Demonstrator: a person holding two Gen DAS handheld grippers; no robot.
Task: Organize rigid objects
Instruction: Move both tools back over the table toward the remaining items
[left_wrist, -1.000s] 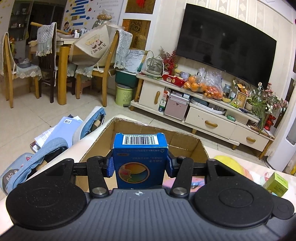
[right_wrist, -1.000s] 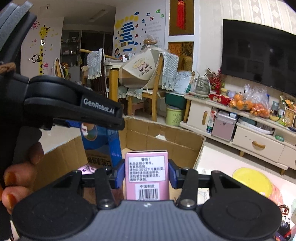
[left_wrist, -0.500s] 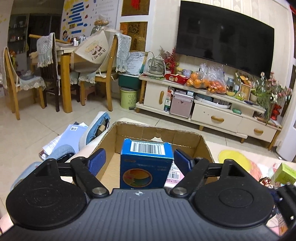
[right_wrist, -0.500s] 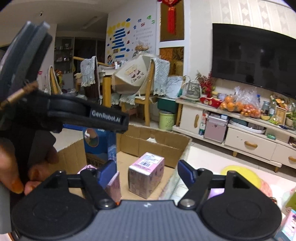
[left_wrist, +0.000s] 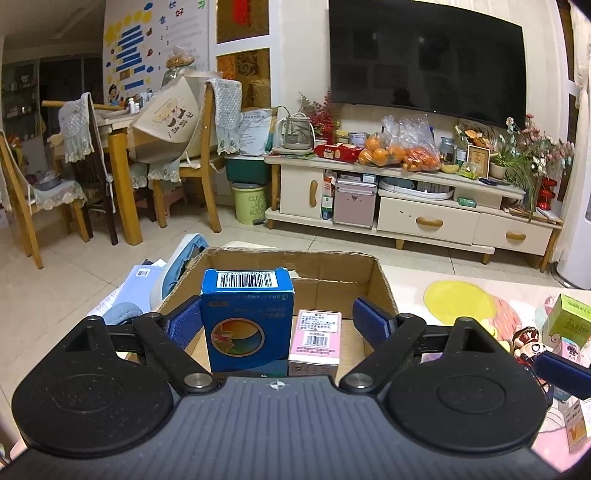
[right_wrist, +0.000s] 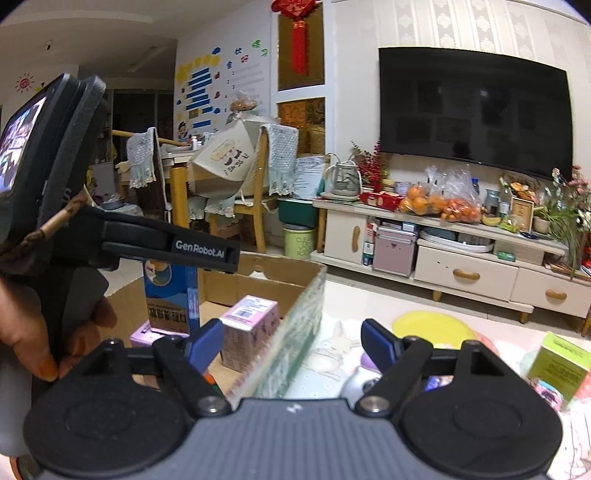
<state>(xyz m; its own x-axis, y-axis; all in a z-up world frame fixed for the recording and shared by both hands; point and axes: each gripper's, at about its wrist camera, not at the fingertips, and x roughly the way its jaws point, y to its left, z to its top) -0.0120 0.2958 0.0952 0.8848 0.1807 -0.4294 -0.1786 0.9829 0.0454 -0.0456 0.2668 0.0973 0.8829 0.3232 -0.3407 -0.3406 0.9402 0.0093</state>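
My left gripper (left_wrist: 277, 321) and right gripper (right_wrist: 291, 341) have just opened, released: blue carton (left_wrist: 248, 320) and pink carton (left_wrist: 317, 339) stand in the cardboard box (left_wrist: 382, 286); green box (right_wrist: 559, 363) remains outside.

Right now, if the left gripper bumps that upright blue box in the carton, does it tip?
Probably: the blue box stands tall on a narrow base. It looks like stiff, likely light cardboard. The pink box alongside may stop a fall that way.
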